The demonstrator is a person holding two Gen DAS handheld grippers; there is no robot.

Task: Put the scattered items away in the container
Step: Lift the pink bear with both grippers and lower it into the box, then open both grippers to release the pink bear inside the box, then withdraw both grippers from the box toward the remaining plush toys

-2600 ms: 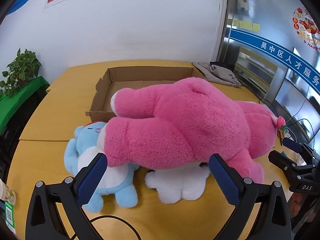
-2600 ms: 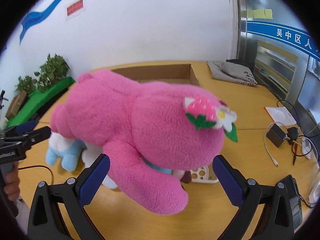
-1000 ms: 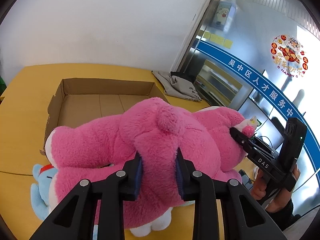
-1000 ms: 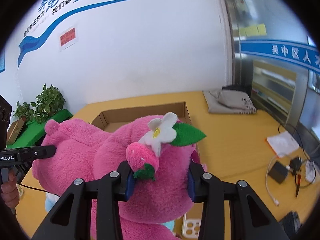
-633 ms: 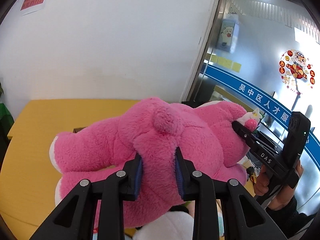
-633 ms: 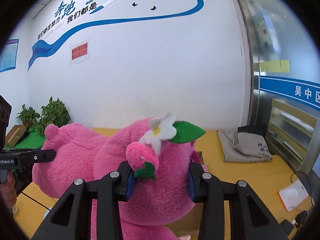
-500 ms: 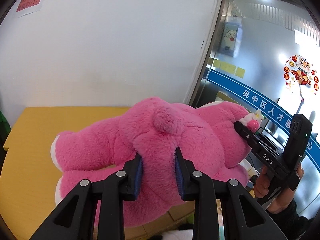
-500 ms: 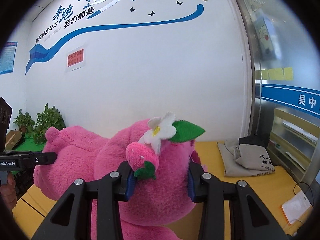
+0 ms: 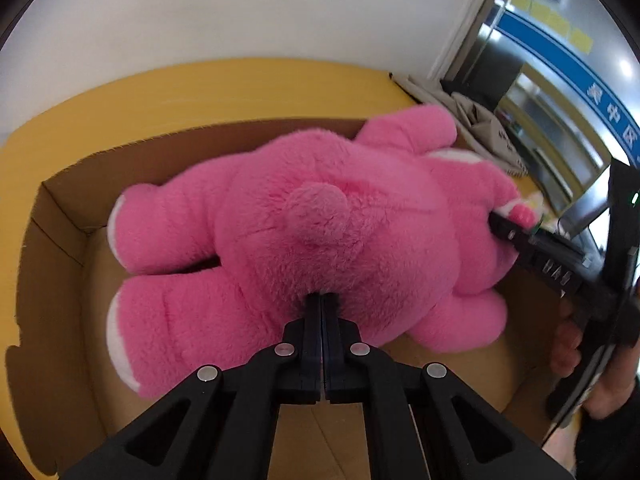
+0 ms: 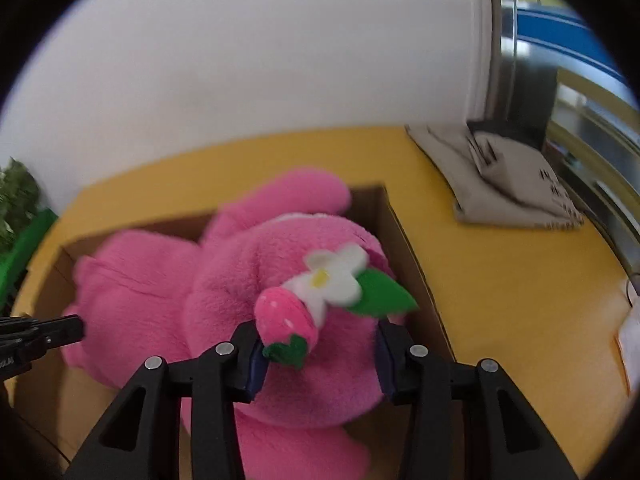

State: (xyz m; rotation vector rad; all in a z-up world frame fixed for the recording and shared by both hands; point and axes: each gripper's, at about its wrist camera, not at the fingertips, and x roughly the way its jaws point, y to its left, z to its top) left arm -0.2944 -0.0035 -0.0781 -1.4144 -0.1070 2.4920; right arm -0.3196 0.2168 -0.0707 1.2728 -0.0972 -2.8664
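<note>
The pink plush bear (image 9: 320, 216) lies back-up in the cardboard box (image 9: 52, 240), one arm reaching over the far wall. My left gripper (image 9: 322, 300) is shut, its pads pressed together with the tips against the fur under the tail. In the right wrist view the bear's head (image 10: 320, 380), with its strawberry and flower, sits between the pads of my right gripper (image 10: 320, 356); the jaws are opening but both pads still touch the plush. The box wall (image 10: 404, 240) runs just right of the head. The right gripper (image 9: 504, 224) also shows at the bear's head.
A grey cloth bag (image 10: 508, 184) lies on the yellow table (image 10: 500, 280) to the right of the box. A green plant (image 10: 16, 200) stands at the far left. A person's hand (image 9: 568, 344) holds the right gripper. White paper (image 10: 632, 332) lies at the right edge.
Both grippers came down with the bear, which now rests in the box. The left jaws went from gripping plush to fully together. The right jaws widened slightly.
</note>
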